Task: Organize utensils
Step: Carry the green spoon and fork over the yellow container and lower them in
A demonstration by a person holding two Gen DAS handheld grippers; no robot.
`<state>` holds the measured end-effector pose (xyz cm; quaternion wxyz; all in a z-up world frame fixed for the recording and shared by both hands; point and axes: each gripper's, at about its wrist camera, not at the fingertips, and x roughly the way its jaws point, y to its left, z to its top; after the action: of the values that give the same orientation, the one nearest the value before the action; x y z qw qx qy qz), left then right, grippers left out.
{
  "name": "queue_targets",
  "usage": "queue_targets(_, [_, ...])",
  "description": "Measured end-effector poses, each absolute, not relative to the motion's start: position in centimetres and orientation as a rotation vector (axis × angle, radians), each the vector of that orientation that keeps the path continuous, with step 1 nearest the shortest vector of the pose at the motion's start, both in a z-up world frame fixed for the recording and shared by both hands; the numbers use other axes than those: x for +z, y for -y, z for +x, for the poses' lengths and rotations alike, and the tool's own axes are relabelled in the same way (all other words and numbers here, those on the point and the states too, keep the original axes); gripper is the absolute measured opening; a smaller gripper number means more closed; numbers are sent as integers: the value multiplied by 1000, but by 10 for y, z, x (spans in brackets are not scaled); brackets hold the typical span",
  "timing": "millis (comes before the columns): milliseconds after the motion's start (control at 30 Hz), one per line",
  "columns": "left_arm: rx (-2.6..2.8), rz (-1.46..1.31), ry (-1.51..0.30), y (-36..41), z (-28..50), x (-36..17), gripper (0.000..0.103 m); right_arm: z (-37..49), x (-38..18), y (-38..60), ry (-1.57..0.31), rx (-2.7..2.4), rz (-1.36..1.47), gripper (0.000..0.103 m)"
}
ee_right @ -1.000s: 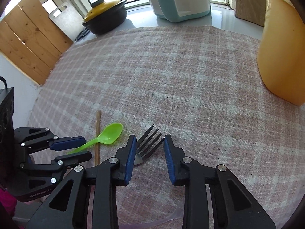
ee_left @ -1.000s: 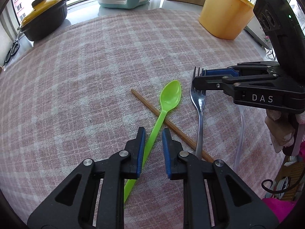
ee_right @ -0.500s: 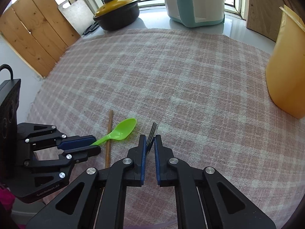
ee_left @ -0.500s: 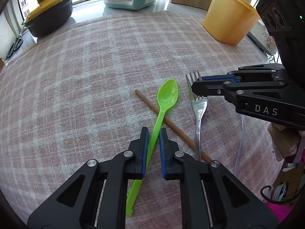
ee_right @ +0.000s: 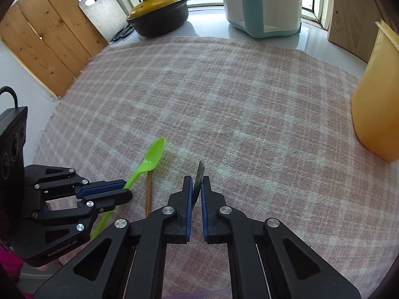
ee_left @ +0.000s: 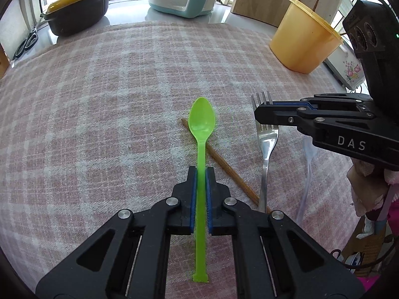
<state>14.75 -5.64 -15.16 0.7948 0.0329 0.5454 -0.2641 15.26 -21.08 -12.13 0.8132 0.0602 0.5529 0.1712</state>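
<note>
The left gripper [ee_left: 201,172] is clamping the green spoon [ee_left: 201,122] by its handle, jaws having just closed on it. The right gripper [ee_right: 196,180], also just closed, is pinching the fork [ee_left: 266,139] near its tines. A wooden chopstick [ee_left: 224,167] is lying under the spoon on the checked desk cloth [ee_left: 112,114]. The yellow tub [ee_left: 301,42] is standing at two o'clock, the black pot [ee_left: 74,12] at eleven.

Home kitchen — lidded cooking pot [ee_left: 77,12]; checked tablecloth [ee_left: 112,99]; cutting board [ee_right: 102,12].

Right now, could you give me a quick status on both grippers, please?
Left gripper shut on green spoon. Right gripper shut on fork. Chopstick under spoon.
</note>
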Motion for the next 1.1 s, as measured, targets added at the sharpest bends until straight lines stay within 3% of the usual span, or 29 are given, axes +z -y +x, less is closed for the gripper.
queue_targets(533, [-566,-60,-1072,58,140,-103,4,130,-55,236,-1028,393,102,1])
queue_targets(1100, [-563,-148,-959,111,155,-61,4,124,-7,308,-898,352,85,1])
